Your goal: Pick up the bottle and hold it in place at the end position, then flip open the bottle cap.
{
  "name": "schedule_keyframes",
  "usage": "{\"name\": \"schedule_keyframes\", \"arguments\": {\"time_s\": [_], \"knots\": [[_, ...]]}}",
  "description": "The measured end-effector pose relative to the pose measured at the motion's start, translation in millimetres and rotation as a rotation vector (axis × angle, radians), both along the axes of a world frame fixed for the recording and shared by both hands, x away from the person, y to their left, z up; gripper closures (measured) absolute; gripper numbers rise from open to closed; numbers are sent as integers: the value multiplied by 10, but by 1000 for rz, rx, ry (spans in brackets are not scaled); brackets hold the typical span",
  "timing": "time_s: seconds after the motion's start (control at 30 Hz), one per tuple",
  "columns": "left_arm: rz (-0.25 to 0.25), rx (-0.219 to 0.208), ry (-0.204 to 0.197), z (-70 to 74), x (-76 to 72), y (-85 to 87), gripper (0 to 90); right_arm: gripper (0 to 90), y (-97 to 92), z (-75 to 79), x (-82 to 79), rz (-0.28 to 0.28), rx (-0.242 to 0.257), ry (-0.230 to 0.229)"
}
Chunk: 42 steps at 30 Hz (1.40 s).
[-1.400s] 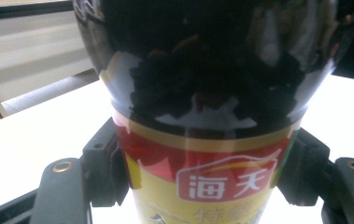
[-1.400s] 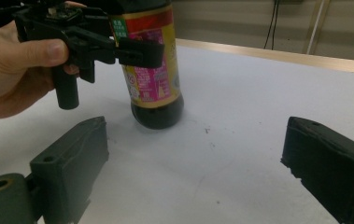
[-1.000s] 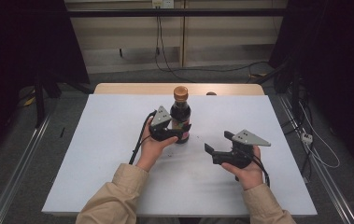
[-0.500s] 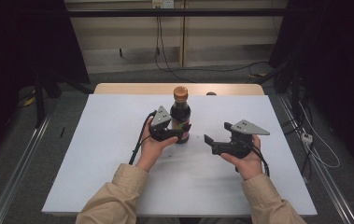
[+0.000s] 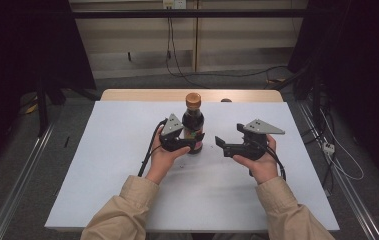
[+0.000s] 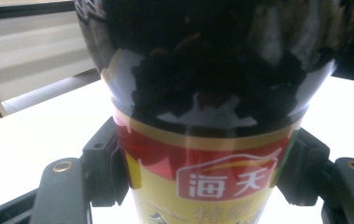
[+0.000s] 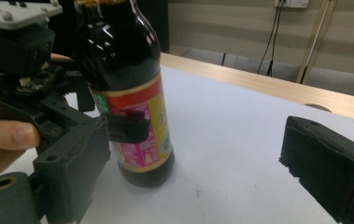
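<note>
Comparing the high view with a second ago, the right gripper [image 5: 219, 143] has lifted off the white table [image 5: 102, 165] and drifted toward the dark glass sauce bottle with an orange cap and a red-and-yellow label [image 5: 193, 122], while the left gripper [image 5: 197, 141] has stayed put, clamped on the bottle's lower body; the bottle stands upright near the table's middle, a little toward the far edge. Seen from the left gripper view, both black jaws press against the label's sides [image 6: 212, 177], so the grip looks firm (the bottle is not tilted). Seen from the right gripper view, that gripper's own jaws stand wide apart with nothing between them, and the bottle [image 7: 128, 93] sits just ahead on the left, apart from them. My reading is that the steadying hold is done and the free gripper is rising toward the cap, probably to twist it off.
</note>
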<state>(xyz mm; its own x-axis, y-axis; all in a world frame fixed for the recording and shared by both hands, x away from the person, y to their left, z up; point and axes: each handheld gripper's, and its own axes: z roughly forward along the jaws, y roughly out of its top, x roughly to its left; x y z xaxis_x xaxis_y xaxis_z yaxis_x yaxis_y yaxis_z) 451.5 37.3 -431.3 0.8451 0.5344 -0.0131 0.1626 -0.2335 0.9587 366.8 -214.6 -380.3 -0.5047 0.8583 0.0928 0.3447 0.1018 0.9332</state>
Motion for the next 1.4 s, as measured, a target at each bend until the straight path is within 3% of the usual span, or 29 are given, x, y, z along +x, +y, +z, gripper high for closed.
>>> {"name": "schedule_keyframes", "arguments": {"time_s": [0.5, 1.0, 1.23, 1.4], "knots": [[-4, -2, -4, -8, 7, 7, 298, 76, -37, 62, 121, -6, 13, 7], [-7, 3, -2, -4, 8, 12, 298, 84, 53, 182, 219, 22, -12, -4], [-3, -1, 0, -6, 4, 9, 298, 174, 54, 242, 257, 24, -10, -13], [-4, -1, -1, -7, 9, 11, 298, 406, 67, 285, 289, 53, 15, -18]]}}
